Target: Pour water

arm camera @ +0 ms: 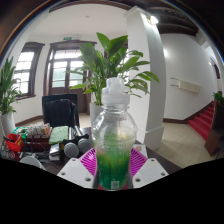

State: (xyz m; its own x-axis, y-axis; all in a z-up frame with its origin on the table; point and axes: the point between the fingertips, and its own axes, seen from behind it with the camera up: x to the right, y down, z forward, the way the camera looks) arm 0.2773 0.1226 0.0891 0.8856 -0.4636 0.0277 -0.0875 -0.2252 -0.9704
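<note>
A clear plastic bottle with a white cap and green liquid in its lower half stands upright between my fingers. My gripper is shut on the bottle, with the magenta pads pressing its lower body from both sides. The bottle is lifted above the table level and fills the middle of the view. No cup or other vessel for pouring shows.
A large potted plant rises behind the bottle. A cluttered table with a dark monitor lies to the left. Windows, a white pillar and red stairs stand beyond.
</note>
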